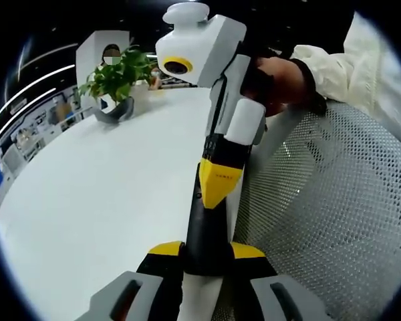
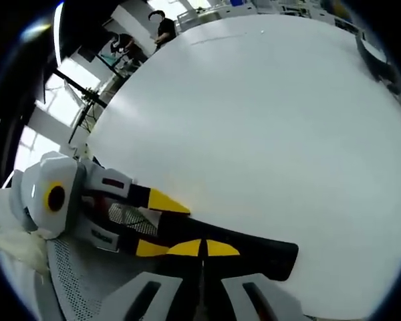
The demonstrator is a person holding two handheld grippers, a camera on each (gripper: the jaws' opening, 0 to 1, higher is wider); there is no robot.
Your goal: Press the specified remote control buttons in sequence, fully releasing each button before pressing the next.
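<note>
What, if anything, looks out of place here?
The black remote sits askew at the white table's very edge, one end out over a mesh chair, clamped there by the left hand-held gripper.

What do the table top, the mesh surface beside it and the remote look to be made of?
Table top: smooth white matte, probably laminate; even, seamless, faint sheen. Mesh surface: white perforated mesh, likely a chair's plastic or fabric; regular small holes. Remote: black, matte, likely plastic; the left gripper is clamped on it.

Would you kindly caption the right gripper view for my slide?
Left gripper holds a black remote over the white table, right gripper shut at its edge.
</note>
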